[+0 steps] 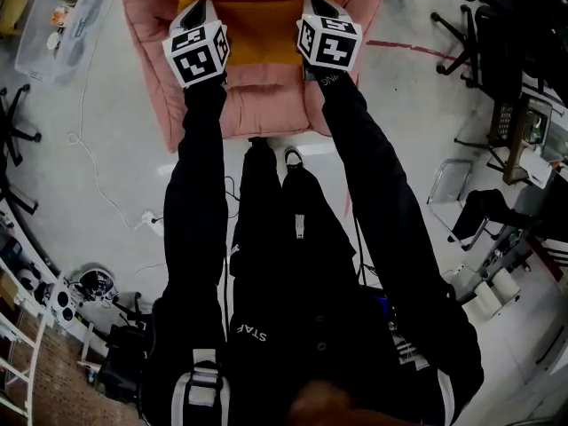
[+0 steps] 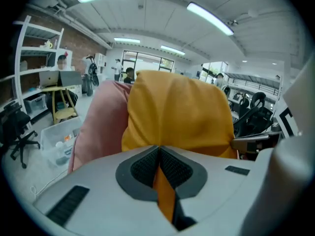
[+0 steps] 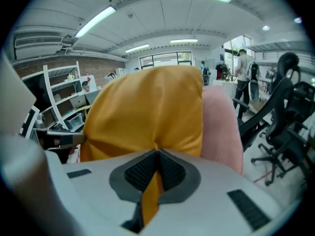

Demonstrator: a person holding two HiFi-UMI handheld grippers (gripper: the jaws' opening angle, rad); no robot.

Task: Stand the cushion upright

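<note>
1. The soft, puffy yellow cloth cushion (image 2: 179,114) sat on the pink padded seat (image 1: 266,105). It leaned on the pink part behind it and looked nearly upright.
2. The left hand-held gripper (image 2: 160,168) was squeezed shut on a thin fold of the cushion's bottom edge. The right hand-held gripper (image 3: 155,173) was squeezed shut on another fold of that same edge, further along.
3. Each one had only a little pinch of cloth. The cloth looked smooth, so I think a fold could slide out from the dark bumpy pads (image 2: 141,167).
4. The cushion was fat and floppy. It could bend in the middle and sag down.
5. The pink seat was round and squashy, not flat. The cushion could tip sideways there, or roll off onto the shiny pale floor (image 1: 106,149).
6. If one hand-held gripper pulled harder than the other, the cushion could twist.
</note>
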